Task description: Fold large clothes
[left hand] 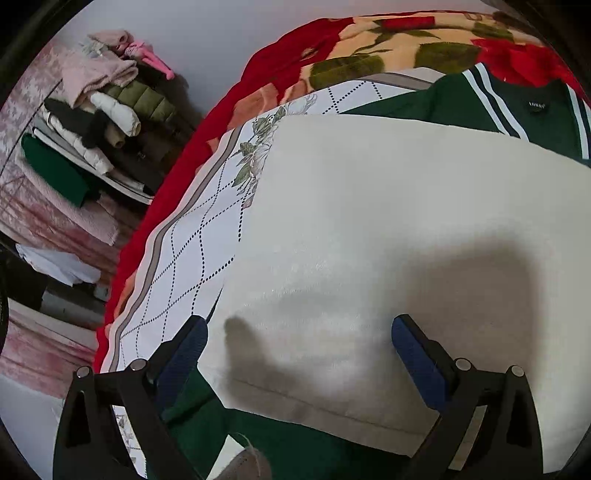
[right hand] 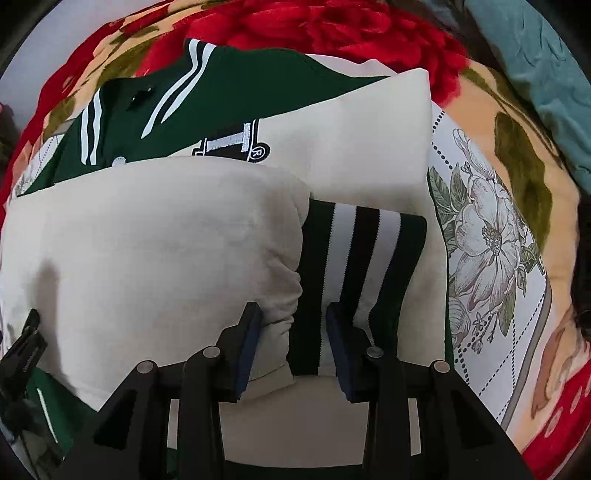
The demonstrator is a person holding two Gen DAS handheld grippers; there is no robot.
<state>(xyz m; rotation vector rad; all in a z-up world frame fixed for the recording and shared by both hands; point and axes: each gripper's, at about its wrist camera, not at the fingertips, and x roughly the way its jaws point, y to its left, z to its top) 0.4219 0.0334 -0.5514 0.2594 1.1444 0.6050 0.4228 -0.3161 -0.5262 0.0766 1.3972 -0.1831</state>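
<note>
Clothes pile point(left hand: 99, 122) beside bed; blanket point(right hand: 332, 29) behind jacket point(right hand: 147, 229).

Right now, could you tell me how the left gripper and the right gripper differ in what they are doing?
The left gripper is open wide above a cream sleeve, holding nothing; the right gripper is narrower, its jaws either side of the striped cuff. Whether it is pinching is unclear. Both are over the same green and cream jacket.
</note>
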